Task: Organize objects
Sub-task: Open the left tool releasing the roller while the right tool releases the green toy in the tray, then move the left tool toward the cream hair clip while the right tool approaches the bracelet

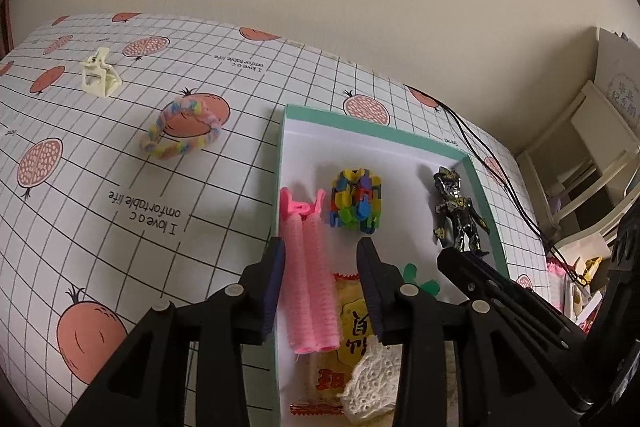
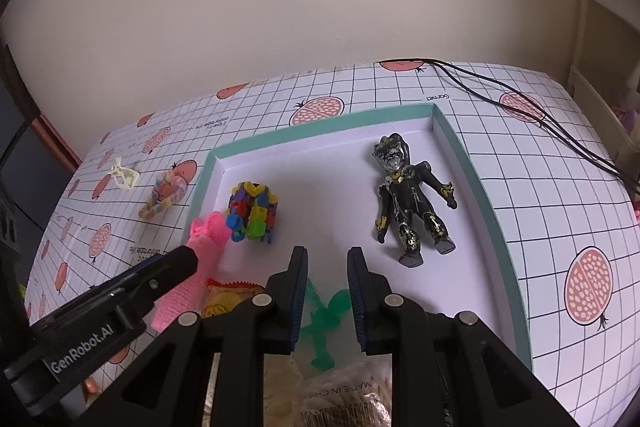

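Observation:
A shallow white box with a teal rim [image 1: 380, 122] [image 2: 320, 129] holds a multicoloured block toy [image 1: 355, 201] [image 2: 253, 211], a black and gold figure [image 1: 460, 213] [image 2: 412, 201], a pink hair roller [image 1: 314, 287] [image 2: 200, 259], a green plastic figure [image 2: 326, 313] and a yellow snack packet [image 1: 352, 323]. My left gripper [image 1: 322, 259] is open, its fingers on either side of the roller without touching it. My right gripper [image 2: 327, 261] is open above the green figure, holding nothing. On the cloth to the left of the box lie a pastel fuzzy ring [image 1: 182, 131] [image 2: 166, 195] and a cream clip [image 1: 100, 73] [image 2: 124, 175].
The table wears a grid cloth with pomegranate prints [image 1: 120, 211]. Black cables [image 2: 520, 107] trail over its far right corner. A white lacy piece [image 1: 372, 383] and a pack of cotton swabs [image 2: 348, 395] lie at the box's near end. Cream shelving [image 1: 592, 155] stands to the right.

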